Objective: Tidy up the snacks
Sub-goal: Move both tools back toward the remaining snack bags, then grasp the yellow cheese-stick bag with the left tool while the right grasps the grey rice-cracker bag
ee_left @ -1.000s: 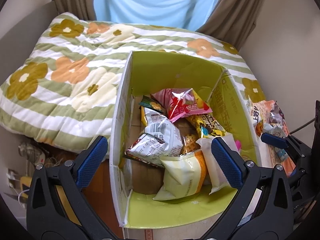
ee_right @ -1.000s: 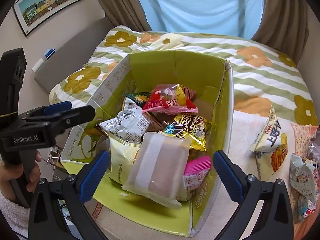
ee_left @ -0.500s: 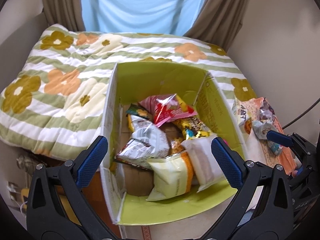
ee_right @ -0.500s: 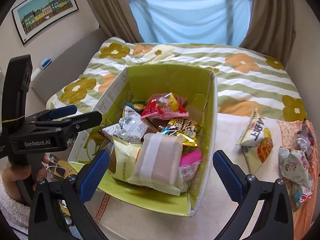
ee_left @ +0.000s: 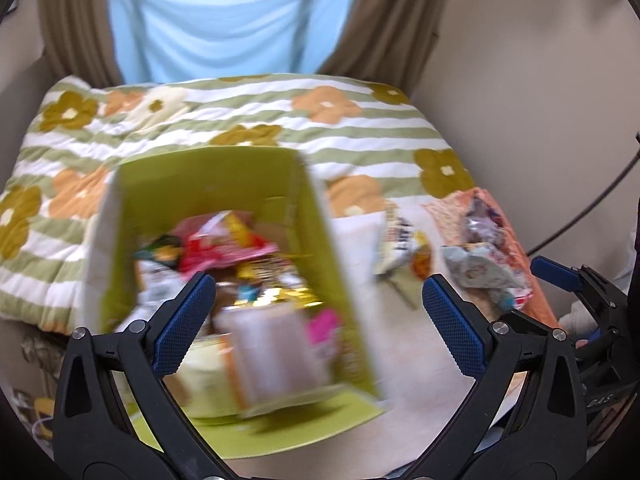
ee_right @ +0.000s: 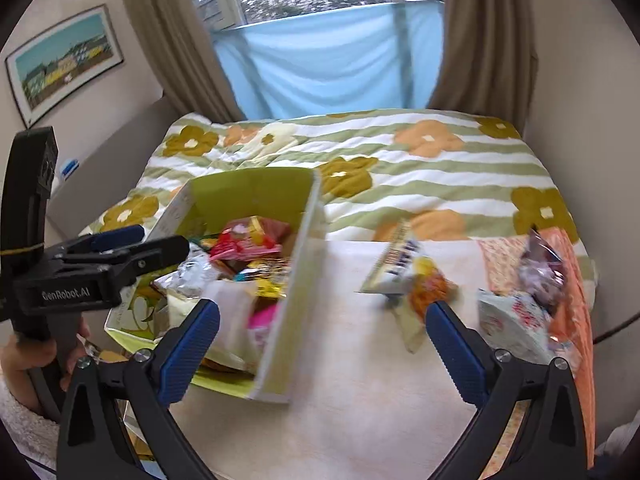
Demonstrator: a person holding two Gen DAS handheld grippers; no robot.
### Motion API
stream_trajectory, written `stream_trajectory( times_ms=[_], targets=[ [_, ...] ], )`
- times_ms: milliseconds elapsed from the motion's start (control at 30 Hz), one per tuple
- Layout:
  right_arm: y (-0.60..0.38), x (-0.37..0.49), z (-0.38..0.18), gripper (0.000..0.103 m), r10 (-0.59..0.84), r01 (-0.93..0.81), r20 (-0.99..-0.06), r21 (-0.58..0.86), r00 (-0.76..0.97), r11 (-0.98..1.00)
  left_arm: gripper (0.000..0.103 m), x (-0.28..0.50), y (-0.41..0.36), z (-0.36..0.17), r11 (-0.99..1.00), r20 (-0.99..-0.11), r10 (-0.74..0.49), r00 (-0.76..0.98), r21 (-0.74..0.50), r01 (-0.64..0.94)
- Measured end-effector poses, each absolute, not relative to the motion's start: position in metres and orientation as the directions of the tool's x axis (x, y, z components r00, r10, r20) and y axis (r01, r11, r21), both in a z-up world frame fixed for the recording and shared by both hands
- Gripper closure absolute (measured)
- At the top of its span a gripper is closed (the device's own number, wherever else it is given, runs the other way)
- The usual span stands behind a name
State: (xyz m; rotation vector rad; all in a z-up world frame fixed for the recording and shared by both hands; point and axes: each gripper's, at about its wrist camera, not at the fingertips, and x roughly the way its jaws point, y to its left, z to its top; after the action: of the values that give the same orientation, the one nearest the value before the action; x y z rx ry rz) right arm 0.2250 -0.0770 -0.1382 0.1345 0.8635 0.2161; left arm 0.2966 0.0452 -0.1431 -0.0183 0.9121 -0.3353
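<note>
A green cardboard box [ee_left: 208,184] [ee_right: 248,192] stands on a pale table and holds several snack packets, a red one [ee_left: 224,246] [ee_right: 244,240] on top. Loose packets lie to its right: a yellow-white chip bag [ee_left: 404,248] [ee_right: 412,280] and pale wrapped packets [ee_left: 480,270] [ee_right: 516,320] on an orange cloth. My left gripper [ee_left: 318,326] is open and empty, in front of the box's right wall. My right gripper [ee_right: 320,344] is open and empty over the bare table between the box and the chip bag. Both views are motion-blurred.
A bed with a green-striped flower quilt [ee_left: 240,120] [ee_right: 400,168] lies behind the table. A wall [ee_left: 540,80] rises at the right, with a dark cable. The left gripper's body [ee_right: 80,276] and the hand holding it show at the left of the right wrist view.
Both grippers have pulled back and swung to the right. The box has shifted left in both views and the loose packets at the right have come into fuller view. Both stay open.
</note>
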Motion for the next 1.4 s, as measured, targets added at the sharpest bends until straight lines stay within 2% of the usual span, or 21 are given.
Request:
stream_trajectory(
  times_ms=[300,600,933,1100,1400],
  targets=[
    [-0.173,0.22,-0.135,0.0,0.134,-0.059,-0.747,0.126,0.652,0.99,0.001,0.317,-0.06,-0.163,0.944,-0.8,-0.29,0.526,-0.149,0.293],
    [-0.234,0.238,-0.169,0.0,0.133,-0.111,-0.799,0.083,0.586,0.99,0.001,0.352,-0.114,-0.205,0.967,-0.843,-0.228,0.487,-0.136,0.216],
    [-0.244,0.262,-0.221,0.0,0.159,-0.193,-0.826,0.063,0.54,0.979,0.001,0.393,-0.138,-0.28,0.97,-0.919,-0.172,0.354,-0.095,0.225],
    [-0.24,0.268,-0.242,0.001,0.137,-0.189,-0.845,0.044,0.516,0.981,0.001,0.401,-0.145,-0.294,0.964,-0.93,-0.101,0.352,-0.004,0.267],
    [-0.235,0.278,-0.257,0.001,0.106,-0.167,-0.858,0.024,0.502,0.986,0.006,0.415,-0.146,-0.312,0.956,-0.953,-0.127,0.275,-0.043,0.291]
  ],
)
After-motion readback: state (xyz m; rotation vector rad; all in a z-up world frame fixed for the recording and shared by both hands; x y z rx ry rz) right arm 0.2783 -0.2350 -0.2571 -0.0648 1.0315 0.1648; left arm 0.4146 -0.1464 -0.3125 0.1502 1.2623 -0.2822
